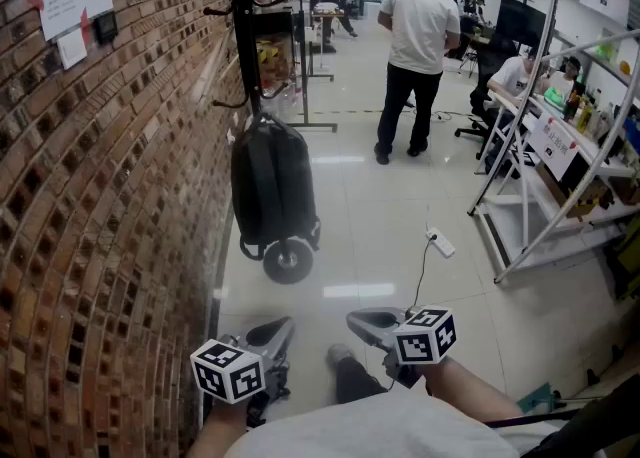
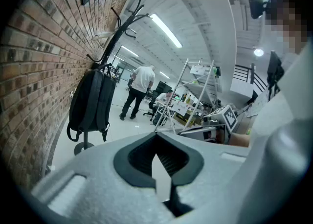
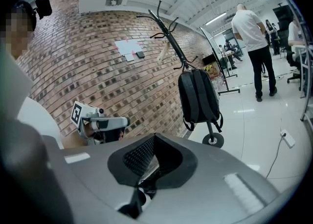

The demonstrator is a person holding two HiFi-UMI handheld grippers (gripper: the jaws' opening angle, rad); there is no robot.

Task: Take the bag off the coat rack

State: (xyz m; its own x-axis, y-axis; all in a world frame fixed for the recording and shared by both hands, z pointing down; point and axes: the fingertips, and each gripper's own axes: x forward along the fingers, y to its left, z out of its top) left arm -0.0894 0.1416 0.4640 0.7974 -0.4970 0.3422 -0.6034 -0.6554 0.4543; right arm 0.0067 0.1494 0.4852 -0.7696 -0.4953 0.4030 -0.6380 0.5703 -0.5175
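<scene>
A brick wall (image 1: 90, 206) runs along the left. Just beside it, the black bag (image 1: 272, 186) hangs on the coat rack (image 1: 246, 36), well ahead of both tools. The left gripper (image 1: 272, 330) and, to its right, the right gripper (image 1: 364, 323) are held low, jaws closed on nothing and pointing toward the bag.

The left claw (image 1: 283, 326) and right claw (image 1: 353, 318) were grey with black ribbed pads (image 2: 176, 160), each carrying a black-and-white marker cube (image 1: 228, 370); the person wore a white shirt (image 1: 400, 424).
</scene>
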